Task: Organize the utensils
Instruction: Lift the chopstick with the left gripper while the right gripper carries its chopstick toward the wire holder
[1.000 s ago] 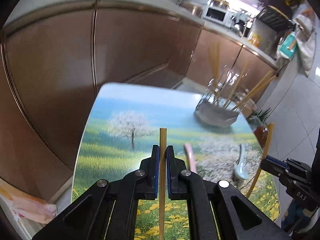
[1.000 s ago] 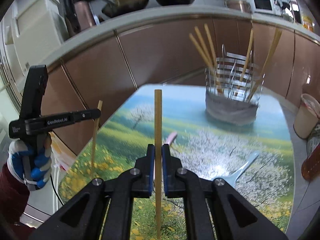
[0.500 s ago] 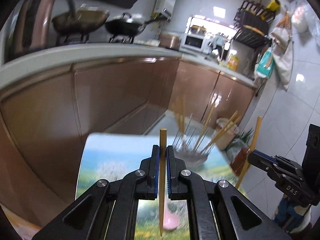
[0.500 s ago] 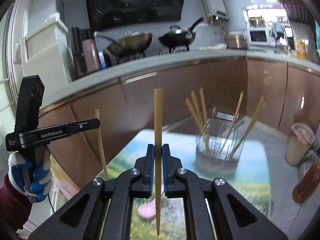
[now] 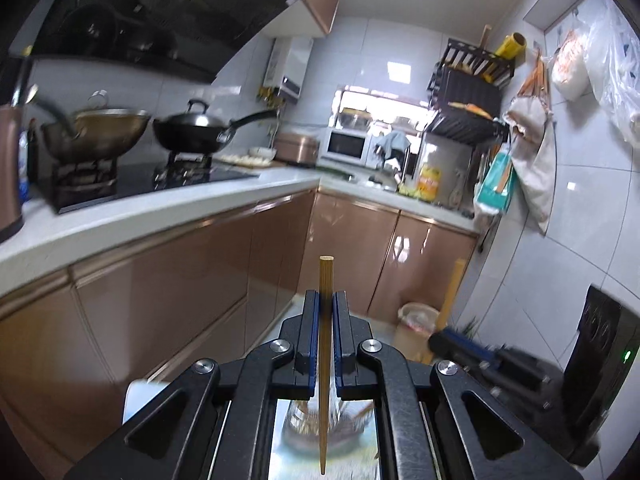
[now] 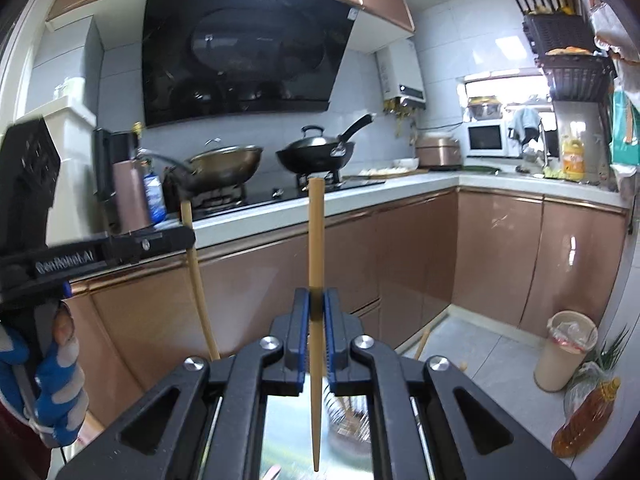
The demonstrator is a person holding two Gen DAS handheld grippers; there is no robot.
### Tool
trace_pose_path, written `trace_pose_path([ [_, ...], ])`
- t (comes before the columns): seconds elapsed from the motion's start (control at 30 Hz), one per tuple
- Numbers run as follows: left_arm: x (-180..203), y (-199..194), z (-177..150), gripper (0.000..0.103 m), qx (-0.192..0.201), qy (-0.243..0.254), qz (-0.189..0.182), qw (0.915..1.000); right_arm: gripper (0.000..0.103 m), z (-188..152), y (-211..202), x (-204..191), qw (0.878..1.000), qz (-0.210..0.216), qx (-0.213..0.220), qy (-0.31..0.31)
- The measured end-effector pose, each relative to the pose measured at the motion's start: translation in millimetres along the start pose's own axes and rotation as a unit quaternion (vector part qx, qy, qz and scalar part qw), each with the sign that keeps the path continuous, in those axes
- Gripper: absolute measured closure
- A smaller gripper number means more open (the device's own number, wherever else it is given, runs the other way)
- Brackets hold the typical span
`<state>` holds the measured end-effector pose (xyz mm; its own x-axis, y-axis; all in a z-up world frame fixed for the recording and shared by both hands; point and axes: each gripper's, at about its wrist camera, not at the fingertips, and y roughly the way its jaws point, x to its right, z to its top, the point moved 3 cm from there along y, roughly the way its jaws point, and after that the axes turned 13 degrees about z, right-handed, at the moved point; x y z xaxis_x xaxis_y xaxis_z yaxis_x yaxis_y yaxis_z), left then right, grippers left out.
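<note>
My left gripper (image 5: 326, 300) is shut on a wooden chopstick (image 5: 325, 276) that stands upright, blunt end up. My right gripper (image 6: 315, 298) is shut on a second chopstick (image 6: 315, 236), also upright with its thin tip pointing down. Both are held high above the table. The wire utensil holder (image 5: 328, 428) with several chopsticks in it shows blurred below, between the left gripper's arms, and the same utensil holder (image 6: 352, 420) peeks out under the right one. In the right wrist view the left gripper (image 6: 188, 236) and its chopstick (image 6: 198, 288) appear at left, held by a gloved hand (image 6: 56, 380).
Brown kitchen cabinets (image 5: 168, 292) and a white counter (image 5: 132, 216) with two woks on the stove run behind. A lidded bin (image 6: 568, 348) and an oil bottle (image 6: 588, 412) stand on the tiled floor at right. The right gripper (image 5: 448, 340) shows blurred at the left wrist view's right.
Both grippers have risen and tilted up with their chopsticks. The flower-print table and the holder have dropped from mid-frame to the bottom edge; the stove and hood have come into view.
</note>
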<state>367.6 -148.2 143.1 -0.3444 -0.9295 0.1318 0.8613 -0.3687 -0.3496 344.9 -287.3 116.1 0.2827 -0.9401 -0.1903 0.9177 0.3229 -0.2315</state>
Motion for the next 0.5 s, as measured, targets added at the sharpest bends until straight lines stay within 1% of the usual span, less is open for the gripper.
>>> trace_pose_path([
  [0.13,18,22,10,0.097,0.019,0.0,0.002,0.9998,0.096,3,14,22,0.999,-0.028,0.015,0.005],
  [0.23,27,46,7,0.097,0.032,0.004,0.017,0.9993,0.096,1,27,37,0.998,-0.052,0.02,0.005],
  [0.3,29,60,1,0.097,0.035,-0.001,0.019,0.9992,0.096,-2,36,46,0.998,-0.067,0.021,0.002],
  [0.4,28,85,-15,0.097,0.028,-0.017,0.024,0.9992,0.096,-13,51,56,0.996,-0.092,0.023,-0.003],
  [0.5,21,111,-37,0.097,0.013,-0.042,0.033,0.9985,0.096,-27,61,64,0.993,-0.112,0.02,-0.007],
])
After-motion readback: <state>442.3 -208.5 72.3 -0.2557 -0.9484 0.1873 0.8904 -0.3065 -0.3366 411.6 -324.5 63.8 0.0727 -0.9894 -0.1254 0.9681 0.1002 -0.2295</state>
